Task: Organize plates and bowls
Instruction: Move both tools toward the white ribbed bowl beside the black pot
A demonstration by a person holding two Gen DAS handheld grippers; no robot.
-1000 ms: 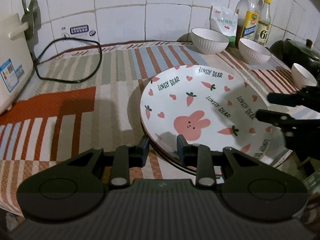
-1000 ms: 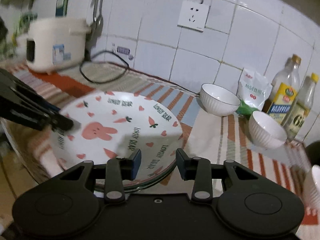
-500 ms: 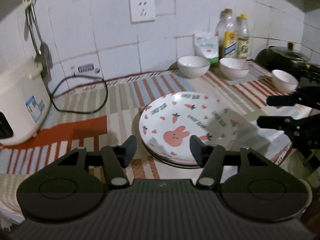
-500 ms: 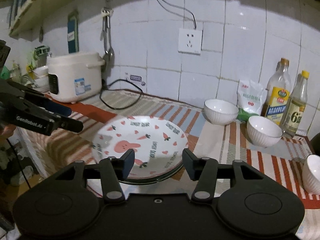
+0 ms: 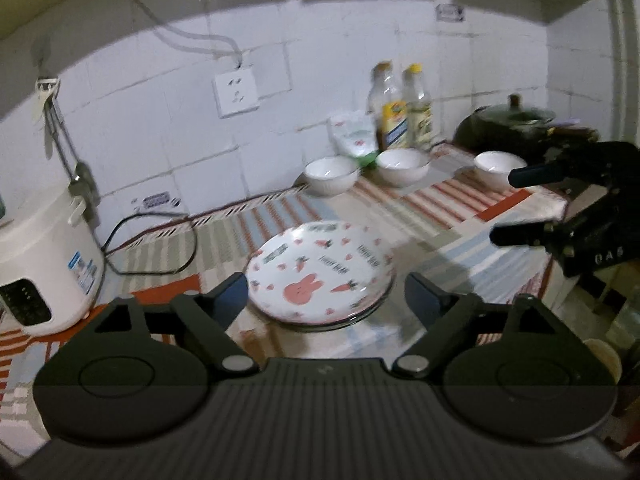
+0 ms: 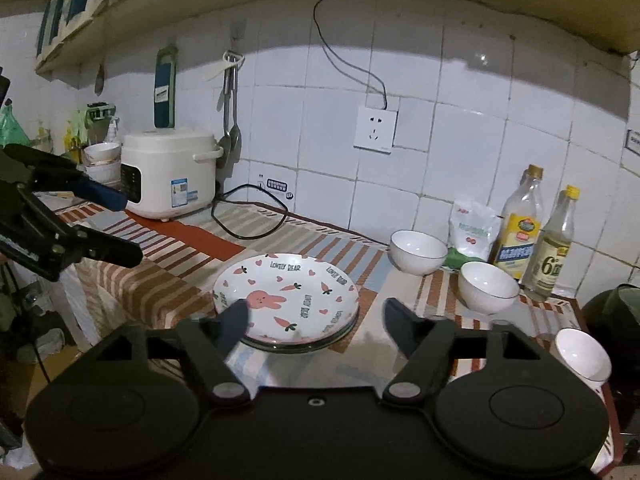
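Observation:
A white plate with a pink rabbit and carrots (image 5: 320, 276) (image 6: 286, 300) lies on top of a small stack on the striped counter cloth. Three white bowls (image 6: 418, 252) (image 6: 488, 286) (image 6: 582, 356) stand apart to its right, toward the wall. My left gripper (image 5: 326, 294) hangs above and in front of the plates, jaws opening, nothing between them. The right wrist view shows the left gripper (image 6: 122, 227) at the left. My right gripper (image 6: 316, 316) also hovers short of the plates, jaws opening and empty. The left wrist view shows the right gripper (image 5: 507, 207) at the right.
A white rice cooker (image 6: 168, 172) stands at the left with a black cord (image 6: 248, 216) looped on the cloth. Two bottles (image 6: 520, 224) and a white bag (image 6: 472, 232) line the tiled wall. A dark lidded pot (image 5: 508, 128) sits far right. More bowls (image 6: 102, 160) are stacked behind the cooker.
Both grippers drew back and up from the plate's rim while their jaws widened. The rabbit plate stayed on its stack and now looks smaller and farther off.

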